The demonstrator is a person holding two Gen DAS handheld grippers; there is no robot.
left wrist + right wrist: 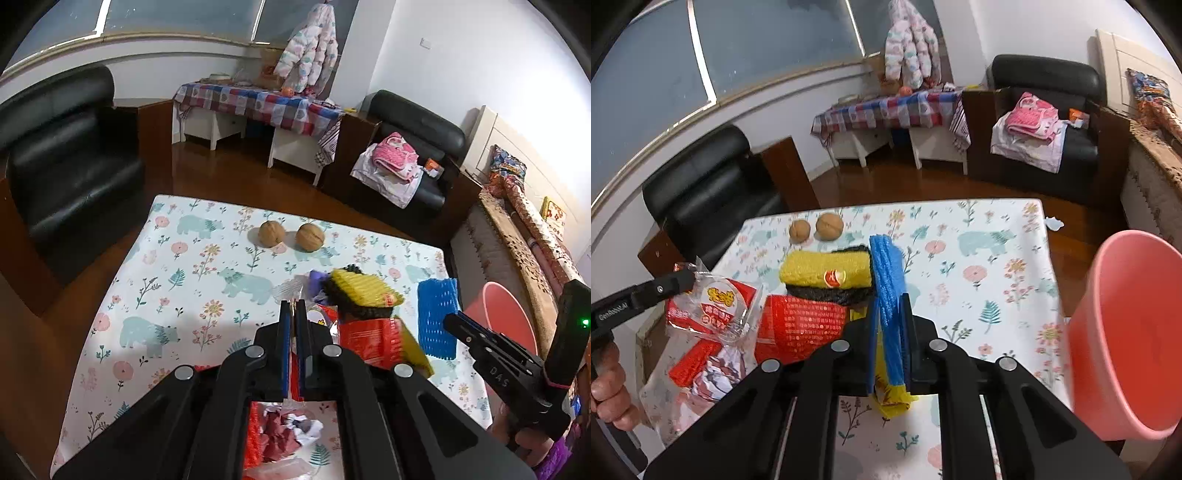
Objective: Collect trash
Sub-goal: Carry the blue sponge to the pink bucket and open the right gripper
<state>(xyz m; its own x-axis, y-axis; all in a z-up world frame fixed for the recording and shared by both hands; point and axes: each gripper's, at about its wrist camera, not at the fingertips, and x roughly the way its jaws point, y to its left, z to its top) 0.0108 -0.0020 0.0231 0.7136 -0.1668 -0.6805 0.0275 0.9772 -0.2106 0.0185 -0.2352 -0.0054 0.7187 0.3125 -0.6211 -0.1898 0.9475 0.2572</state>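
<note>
Right wrist view: trash pile beside a pink bucket (1126,332).
Right gripper (890,314) jaws pinch blue foam netting (886,280); left gripper (294,314) jaws clamp a clear snack wrapper (716,306); two walnuts (816,227) lie beyond on the tabletop (997,258).

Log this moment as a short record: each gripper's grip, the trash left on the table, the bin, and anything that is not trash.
left gripper: shut on clear snack wrapper
right gripper: shut on blue foam net
loose trash: yellow foam net, red packet, crumpled paper
bin: pink bucket, beside table's right edge
not trash: two walnuts at far edge of table
</note>
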